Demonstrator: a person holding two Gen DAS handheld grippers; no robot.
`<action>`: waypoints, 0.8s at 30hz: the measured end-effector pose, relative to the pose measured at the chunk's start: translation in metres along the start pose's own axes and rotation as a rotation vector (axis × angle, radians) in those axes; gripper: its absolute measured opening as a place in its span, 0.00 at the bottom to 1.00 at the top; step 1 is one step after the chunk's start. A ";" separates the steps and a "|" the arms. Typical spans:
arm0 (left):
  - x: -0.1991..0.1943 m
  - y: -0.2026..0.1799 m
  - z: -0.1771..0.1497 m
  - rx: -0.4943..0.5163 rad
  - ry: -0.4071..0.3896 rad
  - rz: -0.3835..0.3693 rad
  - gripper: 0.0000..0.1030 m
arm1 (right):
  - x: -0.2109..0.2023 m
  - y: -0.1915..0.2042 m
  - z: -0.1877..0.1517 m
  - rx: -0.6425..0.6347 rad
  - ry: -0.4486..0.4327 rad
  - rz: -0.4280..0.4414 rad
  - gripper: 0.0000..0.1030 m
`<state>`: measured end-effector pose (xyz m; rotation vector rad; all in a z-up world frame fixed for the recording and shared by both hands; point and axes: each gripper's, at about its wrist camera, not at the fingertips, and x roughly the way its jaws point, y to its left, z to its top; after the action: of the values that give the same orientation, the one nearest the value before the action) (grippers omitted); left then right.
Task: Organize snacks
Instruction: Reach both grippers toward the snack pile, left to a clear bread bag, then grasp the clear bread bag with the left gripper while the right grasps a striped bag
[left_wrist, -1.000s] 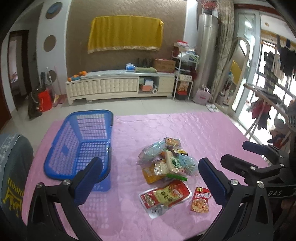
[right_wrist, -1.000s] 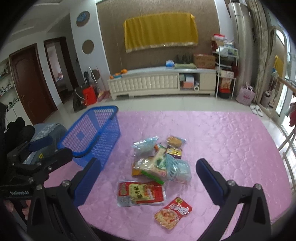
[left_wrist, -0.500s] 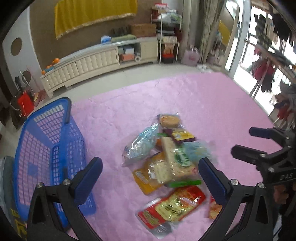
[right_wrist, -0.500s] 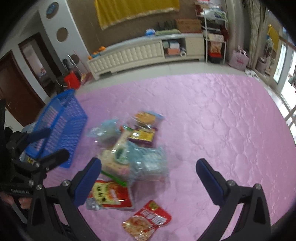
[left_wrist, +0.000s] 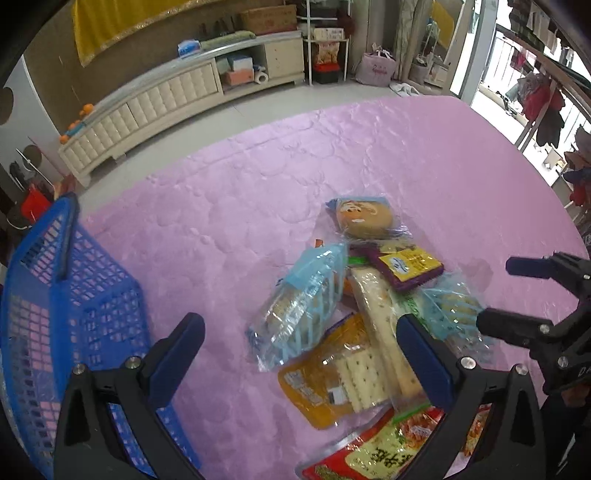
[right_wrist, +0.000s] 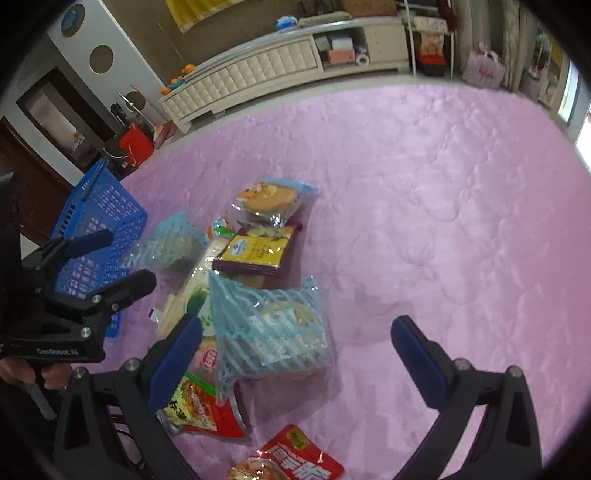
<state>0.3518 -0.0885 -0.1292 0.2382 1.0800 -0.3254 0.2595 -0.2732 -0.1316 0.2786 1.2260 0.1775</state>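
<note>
The job has hardly begun. The blue basket (left_wrist: 74, 314) sits at the left of the pink table (left_wrist: 369, 155) and looks empty — no packs show inside it. All the snacks (left_wrist: 354, 317) lie in a heap in the middle. The left gripper (left_wrist: 299, 354) and the right gripper (right_wrist: 295, 347) hang over the heap, jaws wide apart, holding nothing — every pack is left to move.

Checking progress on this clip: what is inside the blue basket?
No snack shows inside the blue basket; only pink cloth shows through its mesh. Its near end is covered by the left gripper.
</note>
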 end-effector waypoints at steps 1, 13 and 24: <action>0.002 0.002 0.001 -0.003 0.007 0.005 0.96 | 0.002 -0.001 -0.001 0.003 0.005 0.011 1.00; 0.033 -0.010 0.009 0.142 0.119 0.026 0.46 | 0.032 -0.009 -0.001 0.025 0.091 0.145 0.97; 0.013 -0.018 -0.003 0.150 0.051 0.074 0.35 | 0.019 -0.006 -0.012 -0.004 0.048 0.105 0.74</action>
<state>0.3480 -0.1060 -0.1425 0.4212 1.0955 -0.3359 0.2543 -0.2719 -0.1545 0.3374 1.2590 0.2790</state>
